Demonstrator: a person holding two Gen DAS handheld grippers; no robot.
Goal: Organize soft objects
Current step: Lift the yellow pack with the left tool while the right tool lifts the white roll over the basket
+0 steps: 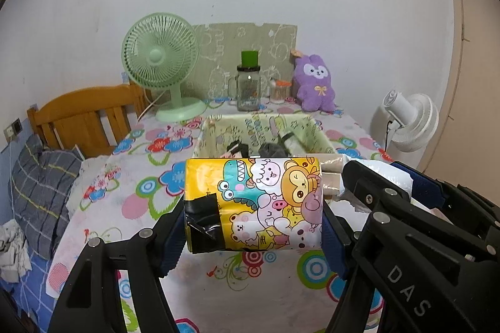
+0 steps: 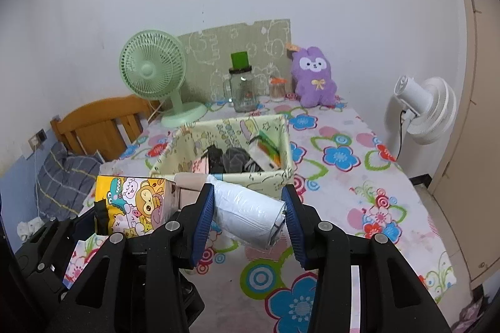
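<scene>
Above the table: I am holding both claws over the flowered tablecloth [image 2: 359, 176], each one carrying a soft pack clear of the cloth.
Left claw: my left gripper [image 1: 253, 220] is pinching the yellow cartoon tissue pack [image 1: 253, 204] across its width, one blue pad pressing on each end.
Tissue pack: it is lying crosswise between my left fingers, black tape showing on its left end, and it is hanging just in front of the near wall of the fabric basket [image 1: 315, 126].
Right claw: my right gripper [image 2: 250, 217] is clamping the white plastic-wrapped roll [image 2: 250, 214], its pads squeezing the roll from both sides.
White roll: it is sitting slantwise between my right fingers, one end tilting toward the camera, and it is hovering just before the basket's front rim.
Side by side: the tissue pack is showing just to the left of the roll in the right wrist view, the two packs close beside each other.
Basket: it is standing open on the table beyond both claws, already holding dark cloth pieces and a few small packets.
Back of table: a green fan [image 1: 161, 61], a glass jar [image 1: 248, 89] and a purple plush toy [image 1: 315, 83] are standing along the wall, well behind the basket.
</scene>
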